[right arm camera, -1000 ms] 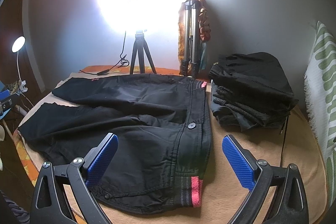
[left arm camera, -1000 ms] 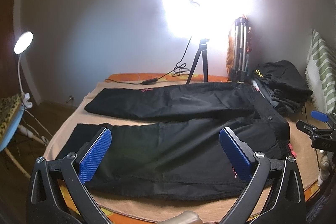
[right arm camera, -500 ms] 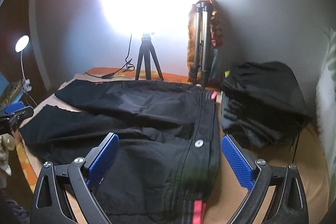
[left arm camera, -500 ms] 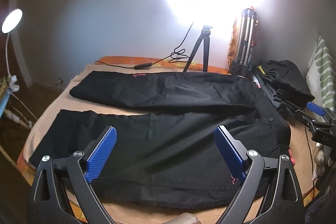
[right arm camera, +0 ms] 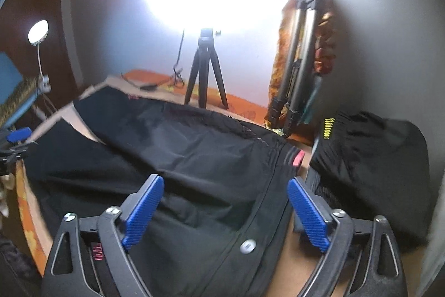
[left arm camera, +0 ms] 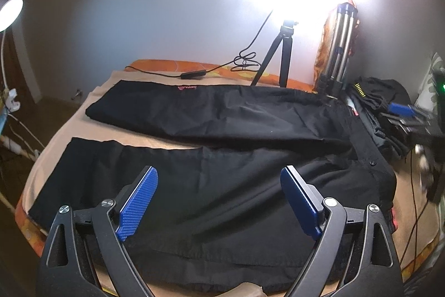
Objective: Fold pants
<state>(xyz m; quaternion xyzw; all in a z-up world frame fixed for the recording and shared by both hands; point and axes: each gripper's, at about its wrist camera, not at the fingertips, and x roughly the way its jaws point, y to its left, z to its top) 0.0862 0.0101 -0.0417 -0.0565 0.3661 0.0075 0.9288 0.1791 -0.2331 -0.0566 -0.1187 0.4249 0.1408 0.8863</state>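
Black pants (left arm camera: 222, 185) lie flat on a tan blanket (left arm camera: 64, 135), both legs running left and the waistband at the right. My left gripper (left arm camera: 219, 171) hovers over the near leg, its jaws wide and closing, with only the cloth below them. My right gripper (right arm camera: 225, 181) hangs over the waistband (right arm camera: 278, 185), close to the silver button (right arm camera: 248, 246) and the pink tag (right arm camera: 298, 159); its jaws are also wide and closing, not pressing on the fabric. In the left wrist view, the right gripper's blue pad (left arm camera: 400, 109) shows at the far right.
A stack of folded dark clothes (right arm camera: 375, 157) sits right of the waistband. At the back stand a bright lamp on a small tripod (left arm camera: 281, 57), a folded tripod (left arm camera: 338, 46) and a cable with a switch (left arm camera: 192, 74). A desk lamp (left arm camera: 9, 13) is left of the bed.
Both grippers have come closer to the pants. The right one slid across the waistband toward its far end and rolled. Both pairs of jaws have narrowed a little.
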